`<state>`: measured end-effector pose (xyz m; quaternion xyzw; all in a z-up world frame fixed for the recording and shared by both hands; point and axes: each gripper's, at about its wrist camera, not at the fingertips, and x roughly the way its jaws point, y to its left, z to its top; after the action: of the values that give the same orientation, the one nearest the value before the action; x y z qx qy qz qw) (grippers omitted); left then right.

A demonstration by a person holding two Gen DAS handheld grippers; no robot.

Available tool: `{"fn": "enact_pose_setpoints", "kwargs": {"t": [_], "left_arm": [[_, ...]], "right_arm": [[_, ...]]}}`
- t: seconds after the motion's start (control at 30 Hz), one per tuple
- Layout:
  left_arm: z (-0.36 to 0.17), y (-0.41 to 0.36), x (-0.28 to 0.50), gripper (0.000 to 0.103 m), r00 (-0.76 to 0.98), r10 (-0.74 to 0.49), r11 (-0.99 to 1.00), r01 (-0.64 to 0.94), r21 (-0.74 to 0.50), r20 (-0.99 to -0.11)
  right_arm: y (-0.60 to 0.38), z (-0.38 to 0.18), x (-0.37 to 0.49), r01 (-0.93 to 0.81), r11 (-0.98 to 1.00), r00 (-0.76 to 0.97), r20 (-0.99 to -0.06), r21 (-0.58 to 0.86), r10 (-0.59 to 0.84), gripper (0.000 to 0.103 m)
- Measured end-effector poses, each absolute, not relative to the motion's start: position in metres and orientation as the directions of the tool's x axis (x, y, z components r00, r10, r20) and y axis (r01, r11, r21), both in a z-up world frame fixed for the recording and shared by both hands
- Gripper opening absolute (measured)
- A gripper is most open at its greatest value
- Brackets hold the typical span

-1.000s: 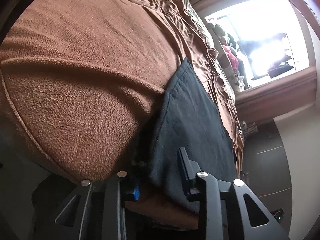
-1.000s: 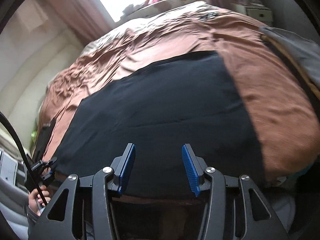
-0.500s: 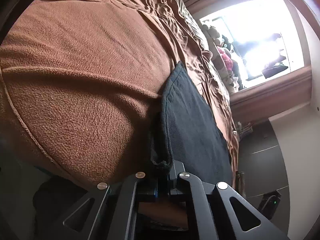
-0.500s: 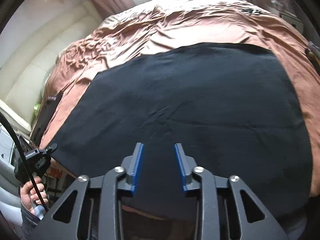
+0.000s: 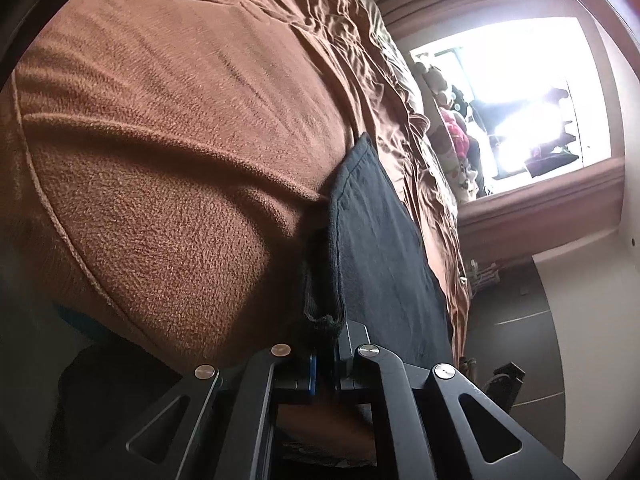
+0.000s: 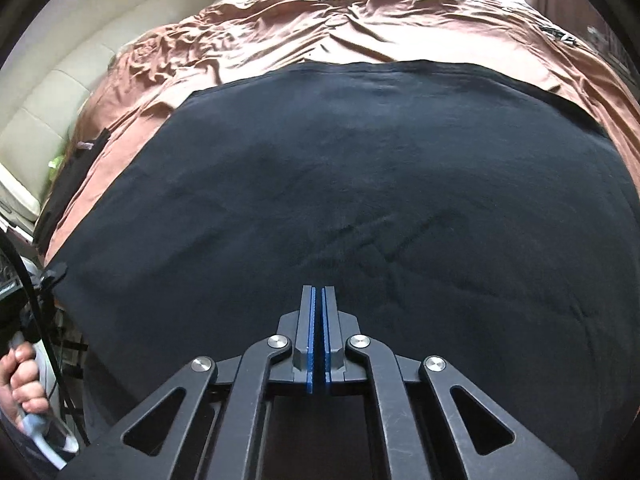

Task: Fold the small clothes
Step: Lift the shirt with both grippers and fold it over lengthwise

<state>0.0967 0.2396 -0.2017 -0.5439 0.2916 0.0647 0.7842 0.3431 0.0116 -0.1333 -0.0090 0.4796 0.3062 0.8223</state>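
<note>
Right gripper (image 6: 319,292) nearer black garment (image 6: 340,184), jaws closed empty | left gripper (image 5: 325,340) pinching hem | brown bedspread (image 5: 168,128) (rumpled)

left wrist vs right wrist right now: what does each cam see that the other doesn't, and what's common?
Left wrist only: the left gripper shut on a corner of the black garment, the brown fleece blanket, a bright window with stuffed toys on its sill.

Right wrist only: the right gripper with its blue pads together over the cloth's near part, whether pinching cloth is unclear; the cream padded headboard; a hand on the other gripper's handle.

Both: the black garment lying flat on the rumpled brown sheet.
</note>
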Motion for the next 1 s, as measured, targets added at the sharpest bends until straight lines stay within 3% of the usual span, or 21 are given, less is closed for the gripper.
{"fn": "enact_pose_setpoints", "kwargs": {"t": [0.57, 1.0], "left_arm": [[-0.218, 0.232, 0.099, 0.005, 0.805, -0.182, 0.277, -0.508, -0.815, -0.564], [-0.22, 0.226, 0.09, 0.005, 0.818, -0.167, 0.218, -0.514, -0.83, -0.55]], "right_arm": [[0.037, -0.136, 0.433, -0.406, 0.852, 0.353, -0.803, 0.331, 0.48, 0.0], [0.066, -0.137, 0.478, -0.392, 0.88, 0.383, -0.822, 0.268, 0.421, 0.0]]}}
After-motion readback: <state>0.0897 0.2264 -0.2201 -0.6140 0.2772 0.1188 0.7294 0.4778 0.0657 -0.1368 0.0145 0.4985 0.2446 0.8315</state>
